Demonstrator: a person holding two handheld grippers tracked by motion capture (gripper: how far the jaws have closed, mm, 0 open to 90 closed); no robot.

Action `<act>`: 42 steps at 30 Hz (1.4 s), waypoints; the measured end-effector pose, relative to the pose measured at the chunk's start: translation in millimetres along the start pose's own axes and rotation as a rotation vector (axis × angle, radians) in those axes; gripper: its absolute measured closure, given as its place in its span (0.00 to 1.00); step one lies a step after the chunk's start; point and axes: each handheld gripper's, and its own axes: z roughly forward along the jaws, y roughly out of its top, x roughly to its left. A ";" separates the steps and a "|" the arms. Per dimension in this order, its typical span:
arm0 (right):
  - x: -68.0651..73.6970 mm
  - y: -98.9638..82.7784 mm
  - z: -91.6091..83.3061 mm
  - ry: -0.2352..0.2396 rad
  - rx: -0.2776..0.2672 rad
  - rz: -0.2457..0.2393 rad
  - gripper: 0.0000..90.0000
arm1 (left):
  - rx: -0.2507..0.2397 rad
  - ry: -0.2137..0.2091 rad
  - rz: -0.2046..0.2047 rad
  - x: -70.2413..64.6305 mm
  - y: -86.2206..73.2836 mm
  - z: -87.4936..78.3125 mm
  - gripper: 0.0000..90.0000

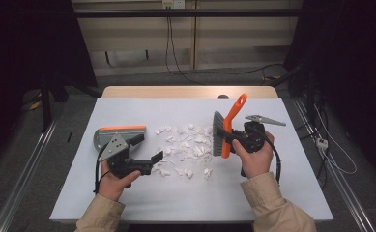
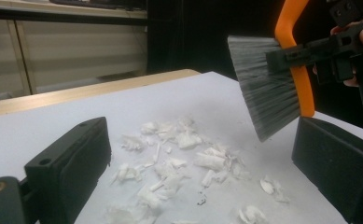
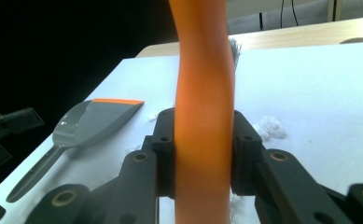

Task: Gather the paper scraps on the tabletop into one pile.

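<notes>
- The white paper scraps lie scattered mid-tabletop, none swept up yet, as far as I can judge.
- My right tool is clamped on the orange handle of the brush, bristles hanging just right of the scraps, off the surface.
- The grey dustpan with its orange lip lies flat at the left, unheld and empty.
- My left tool stands wide open and holds nothing, between dustpan and scraps.
- Left to do: take the dustpan, sweep everything in.
</notes>
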 end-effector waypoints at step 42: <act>-44.8 -12.3 19.7 -0.225 0.255 -0.015 0.78 | -0.014 0.047 0.008 31.4 -11.1 -36.0 0.03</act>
